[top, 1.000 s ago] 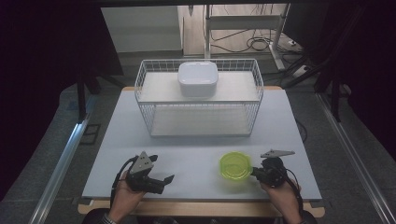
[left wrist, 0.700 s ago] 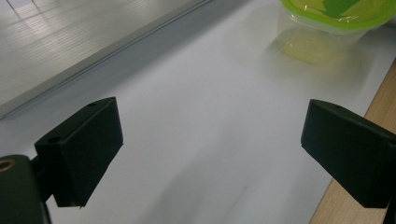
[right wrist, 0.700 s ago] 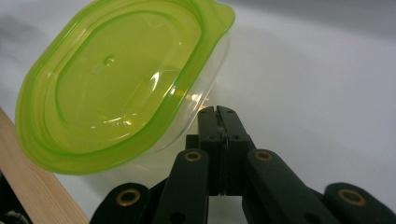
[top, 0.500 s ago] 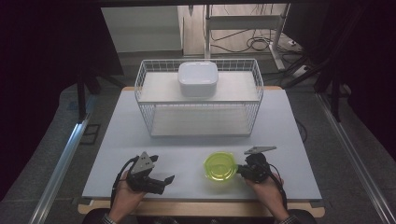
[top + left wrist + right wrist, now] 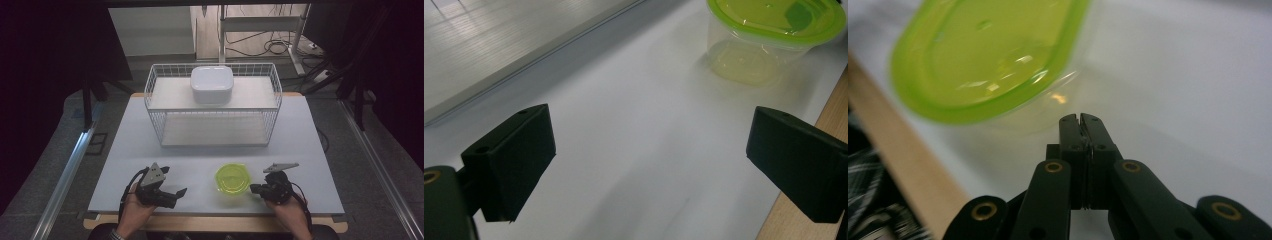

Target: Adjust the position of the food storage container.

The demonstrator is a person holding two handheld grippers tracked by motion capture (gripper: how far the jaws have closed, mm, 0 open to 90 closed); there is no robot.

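Lime-green plastic is catching the light on the lid of a small clear container [image 5: 232,178] that is sitting on the white table [image 5: 310,150] near the person's edge, between the two hand-held tools. The right gripper [image 5: 256,189] is lying just beside the container on its right, its jaws pressed tightly together with nothing between them; in the right gripper view the closed tips [image 5: 1081,121] are pointing at the container's clear wall [image 5: 1048,112] under the green rim, very close, though whether they are touching it cannot be told. The left gripper [image 5: 181,192] is resting low over the table, well apart from the container, with its jaws spread wide; in the left gripper view the two black jaws are standing far apart over bare white surface while the container [image 5: 769,37] is sitting farther off, beyond the right-hand jaw. The person's hands are coming in from the near edge, each wrapped around a tool. Farther back on the table a white wire basket [image 5: 155,95] is standing, and a white square lidded box [image 5: 211,84] is resting on its upper level.
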